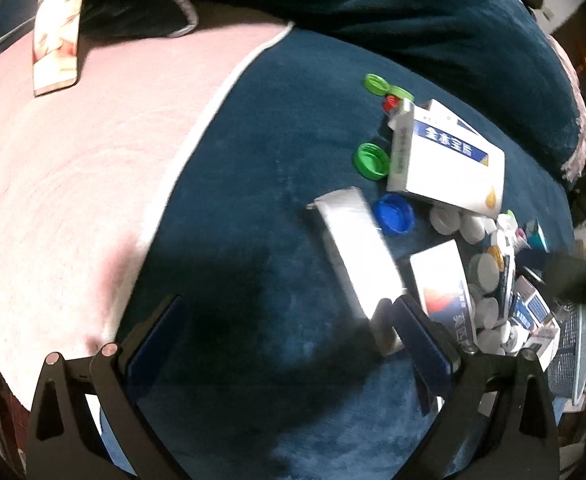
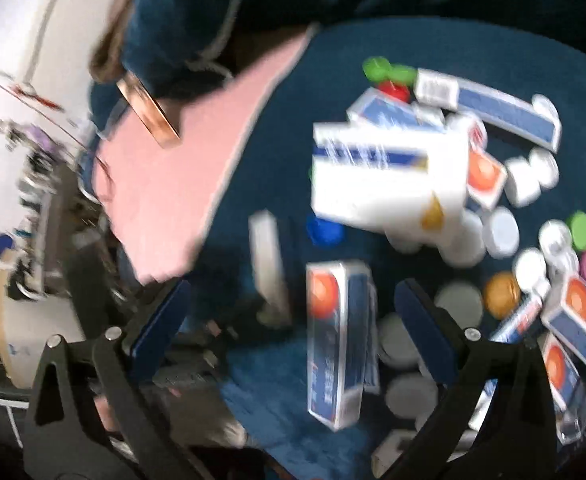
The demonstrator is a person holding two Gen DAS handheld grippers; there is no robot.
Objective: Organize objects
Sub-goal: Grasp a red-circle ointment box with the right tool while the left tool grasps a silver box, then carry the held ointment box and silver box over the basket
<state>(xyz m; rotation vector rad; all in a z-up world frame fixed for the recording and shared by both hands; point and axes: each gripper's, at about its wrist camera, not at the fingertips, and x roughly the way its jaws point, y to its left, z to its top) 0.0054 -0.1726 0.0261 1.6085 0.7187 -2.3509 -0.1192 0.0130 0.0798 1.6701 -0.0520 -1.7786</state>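
Boxes and bottle caps, the things I am sorting, lie in a loose heap on a dark blue blanket (image 1: 253, 160), all toward my right side. My left gripper (image 1: 289, 332) is spread wide and holds nothing; it hangs over bare blanket, likely so the fingers can close around something without snagging cloth. At its 1 o'clock, just beside the right finger, lies a long white box (image 1: 357, 256), the nearest piece and my likeliest pick. Beyond it at 1 o'clock sit a blue cap (image 1: 393, 214), a green cap (image 1: 371, 160) and a large white box (image 1: 449, 160) tipped on other pieces. At 10 o'clock a pink blanket panel (image 1: 73, 180) is bare, a fair place for sorted piles. My right gripper (image 2: 289, 316) is also spread and empty, above an orange-and-blue box (image 2: 339, 344) that shows between its fingers. This view is blurred, so I cannot tell whether they touch it.
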